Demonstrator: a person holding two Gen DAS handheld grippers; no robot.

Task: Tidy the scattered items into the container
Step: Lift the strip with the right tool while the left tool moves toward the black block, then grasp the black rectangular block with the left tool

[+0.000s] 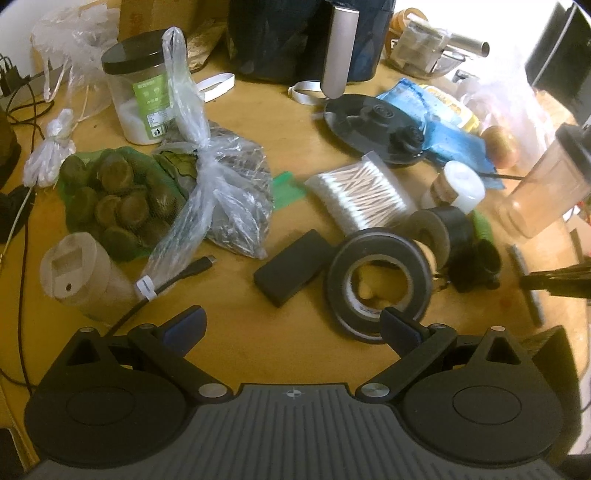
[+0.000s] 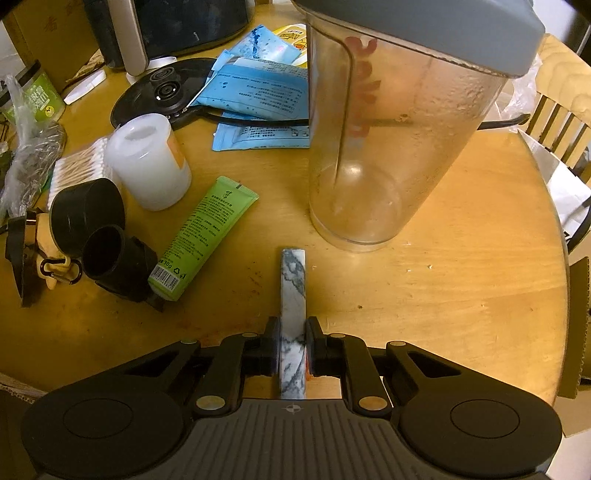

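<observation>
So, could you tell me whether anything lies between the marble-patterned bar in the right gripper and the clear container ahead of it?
Nothing visible does. The right gripper is shut on the marble-patterned bar, and only bare table separates its tip from the clear container. The green tube lies off to the left.

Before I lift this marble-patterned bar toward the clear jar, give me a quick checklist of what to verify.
1. Right gripper shut on the marble-patterned bar: ok.
2. Bar centred between the pads: ok.
3. Clear jar upright on the table: ok.
4. Jar mouth open: not ok, a grey lid appears to cover it.
5. Left gripper open and empty: ok.
6. Green tube away from the bar: ok.
</observation>
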